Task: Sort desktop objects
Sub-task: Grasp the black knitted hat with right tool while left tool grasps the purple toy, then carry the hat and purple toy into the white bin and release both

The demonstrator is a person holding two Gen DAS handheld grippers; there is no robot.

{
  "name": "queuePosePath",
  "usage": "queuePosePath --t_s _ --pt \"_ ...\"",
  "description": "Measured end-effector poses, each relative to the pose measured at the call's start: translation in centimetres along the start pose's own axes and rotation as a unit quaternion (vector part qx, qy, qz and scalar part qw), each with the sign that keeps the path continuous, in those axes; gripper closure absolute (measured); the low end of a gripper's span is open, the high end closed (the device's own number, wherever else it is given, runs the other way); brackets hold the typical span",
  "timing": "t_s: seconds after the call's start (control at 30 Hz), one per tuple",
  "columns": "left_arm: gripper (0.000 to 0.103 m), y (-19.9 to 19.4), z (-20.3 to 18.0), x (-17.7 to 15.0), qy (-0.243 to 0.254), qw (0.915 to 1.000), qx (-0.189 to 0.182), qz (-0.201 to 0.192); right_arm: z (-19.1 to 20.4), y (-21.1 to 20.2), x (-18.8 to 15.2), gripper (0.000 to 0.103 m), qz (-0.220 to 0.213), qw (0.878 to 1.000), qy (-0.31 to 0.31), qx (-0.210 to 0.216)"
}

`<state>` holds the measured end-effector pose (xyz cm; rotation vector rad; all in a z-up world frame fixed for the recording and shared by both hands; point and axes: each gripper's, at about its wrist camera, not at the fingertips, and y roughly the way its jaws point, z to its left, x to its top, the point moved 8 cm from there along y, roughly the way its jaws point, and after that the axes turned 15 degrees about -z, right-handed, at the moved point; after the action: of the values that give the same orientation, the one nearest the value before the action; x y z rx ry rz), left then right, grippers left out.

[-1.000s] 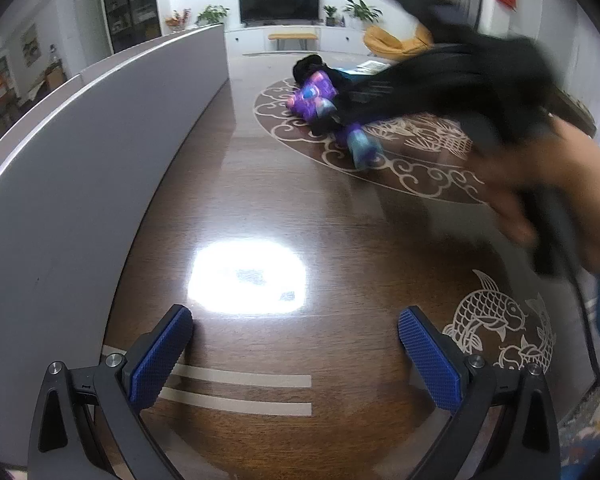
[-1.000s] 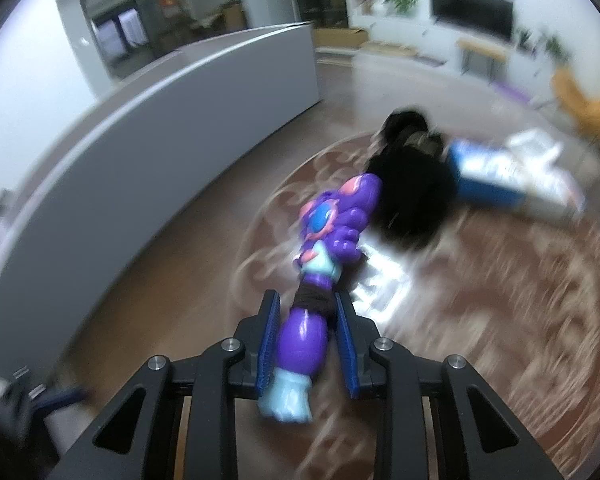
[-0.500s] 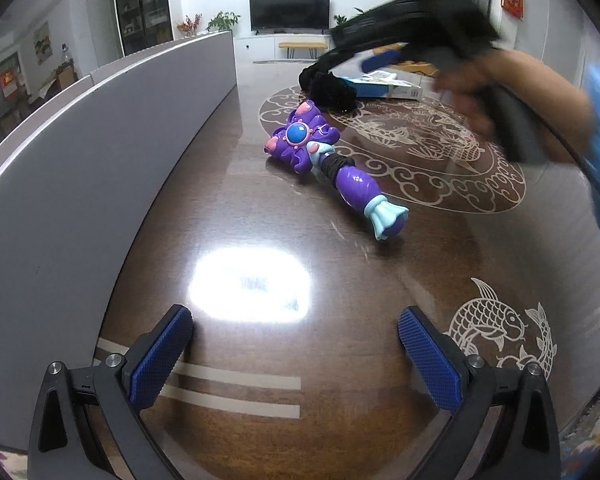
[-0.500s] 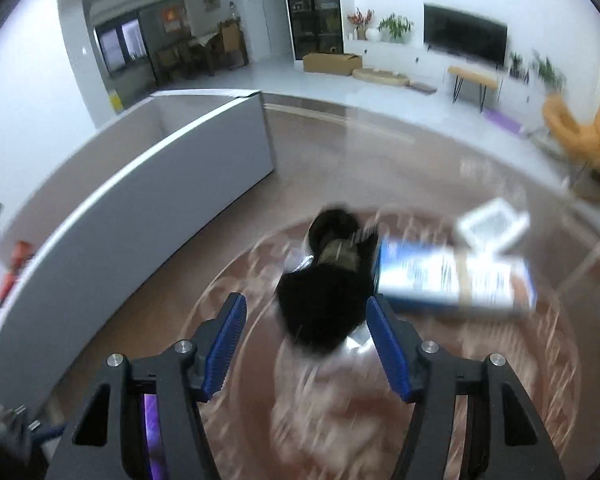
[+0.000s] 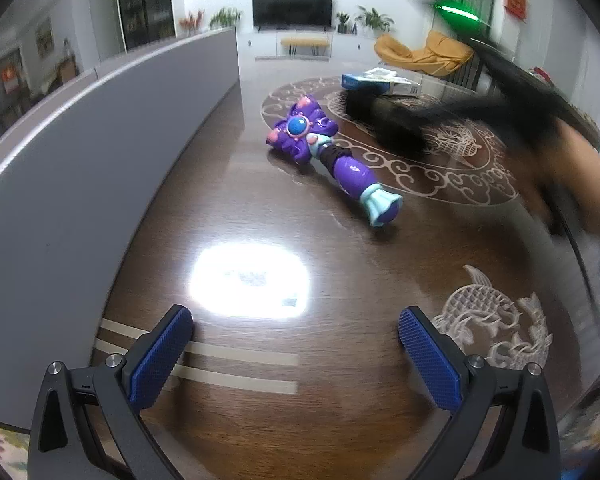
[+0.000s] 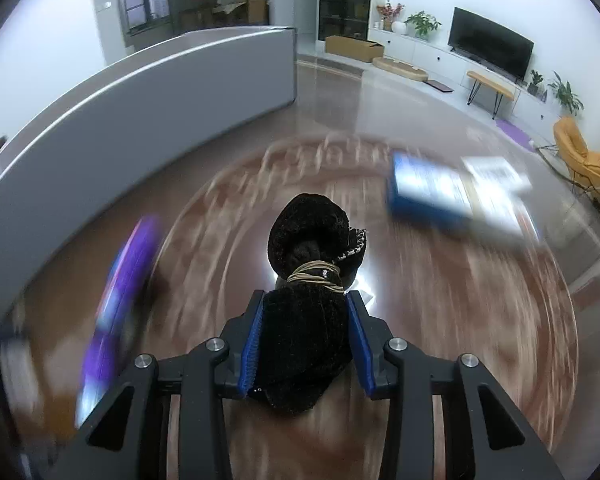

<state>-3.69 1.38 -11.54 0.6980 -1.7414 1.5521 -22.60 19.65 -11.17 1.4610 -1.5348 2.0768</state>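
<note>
My right gripper is shut on a black velvet pouch tied with a tan cord; the pouch sticks out forward between the blue pads. In the left wrist view the pouch and the right gripper are a dark blur at right. A purple and teal toy wand lies on the dark wooden table; it is a purple blur at left in the right wrist view. My left gripper is open and empty, low over the table's near edge.
A long grey partition runs along the table's left side. A blue box with white papers lies at the far side; it shows at right in the right wrist view. A bright light glare lies on the table.
The right gripper let go of the purple wand, left it on the table, moved on to the black pouch and closed on it. The left gripper stayed put and open.
</note>
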Motion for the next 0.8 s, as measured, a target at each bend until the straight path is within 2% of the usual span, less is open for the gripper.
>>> queuePosePath --t_s 0.07,0.13,0.27,0.33,0.37,0.43,0.47,0.5,0.53,0.57,0.63,0.7,0.73,0.77,0.8 --pt "0.000 0.2 -0.5 0.9 -0.044 0.9984 -0.035 0.001 -0.1 -3.6 -3.0 0.063 -0.002 1.000 0.010 -0.001" --pt "0.000 1.0 -0.7 2.2 -0.075 0.9963 -0.043 -0.001 -0.8 -6.8 -5.6 0.063 -0.008 1.000 0.020 -0.016" --pt "0.000 4.5 -1.0 5.9 -0.087 0.9962 0.000 -0.010 -1.9 -11.2 -8.8 0.062 -0.024 0.998 0.041 -0.048" --pt "0.000 7.2 -0.7 6.9 -0.091 0.9953 0.032 0.009 -1.8 -12.1 -9.3 0.062 -0.028 0.997 0.040 -0.054" --pt "0.000 8.8 -0.6 6.9 -0.089 0.9944 0.048 0.031 -1.7 -12.4 -9.5 0.062 -0.029 0.997 0.038 -0.055" --pt "0.000 10.1 -0.7 7.1 -0.051 0.9935 0.090 0.046 -1.6 -12.7 -9.4 0.062 -0.028 0.997 0.040 -0.054" --pt "0.000 10.5 -1.0 7.2 -0.047 0.9940 0.088 0.046 -1.8 -12.9 -9.3 0.059 -0.030 0.997 0.045 -0.054" --pt "0.000 10.6 -1.2 7.2 -0.047 0.9941 0.087 0.045 -2.1 -13.0 -9.2 0.057 -0.031 0.997 0.047 -0.054" --pt "0.000 10.6 -1.2 7.2 -0.048 0.9941 0.089 0.041 -2.4 -13.2 -9.2 0.047 -0.028 0.997 0.048 -0.054" --pt "0.000 10.6 -1.1 7.2 -0.050 0.9940 0.090 0.037 -2.7 -13.2 -9.1 0.030 -0.022 0.997 0.046 -0.057" --pt "0.000 10.7 -1.2 7.2 -0.048 0.9944 0.089 0.032 -2.9 -13.8 -9.5 0.014 -0.011 0.997 0.034 -0.068" --pt "0.000 10.9 -1.2 7.3 -0.046 0.9944 0.087 0.037 -2.8 -13.6 -9.4 0.014 0.001 0.998 0.015 -0.066" --pt "0.002 11.0 -1.2 7.3 -0.042 0.9950 0.082 0.039 -2.7 -13.1 -9.4 0.014 0.013 0.998 0.004 -0.065" --pt "0.012 10.5 -1.4 7.6 -0.031 0.9966 0.071 0.029 -2.5 -12.7 -9.5 0.014 0.022 0.998 -0.006 -0.061" --pt "0.048 10.2 -1.7 7.9 -0.017 0.9980 0.060 0.011 -2.3 -12.3 -9.5 0.015 0.026 0.998 -0.010 -0.052"
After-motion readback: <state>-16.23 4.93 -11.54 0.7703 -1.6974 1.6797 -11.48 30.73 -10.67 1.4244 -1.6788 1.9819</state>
